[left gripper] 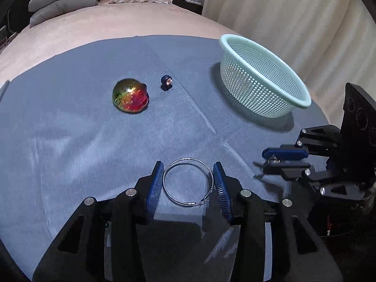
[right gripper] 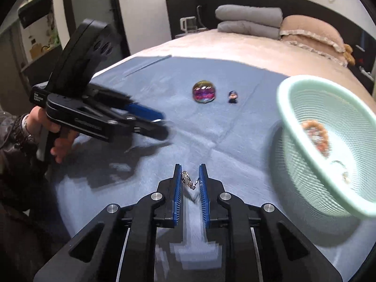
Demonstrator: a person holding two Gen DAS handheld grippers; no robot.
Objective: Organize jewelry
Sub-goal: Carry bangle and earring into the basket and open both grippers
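Left gripper (left gripper: 188,178) is clamped across a silver hoop (left gripper: 188,181); right gripper (right gripper: 190,178) is closed on a small chain trinket (right gripper: 187,179)

Both are held low over the blue cloth (left gripper: 70,152); a beaded bracelet (right gripper: 316,135) is seen inside the mint basket (right gripper: 305,117) at the right

A blue cloth (left gripper: 94,152) covered the bed (left gripper: 105,25); on it sat a basket (left gripper: 260,82), dome (left gripper: 130,95) and figurine (left gripper: 166,82).
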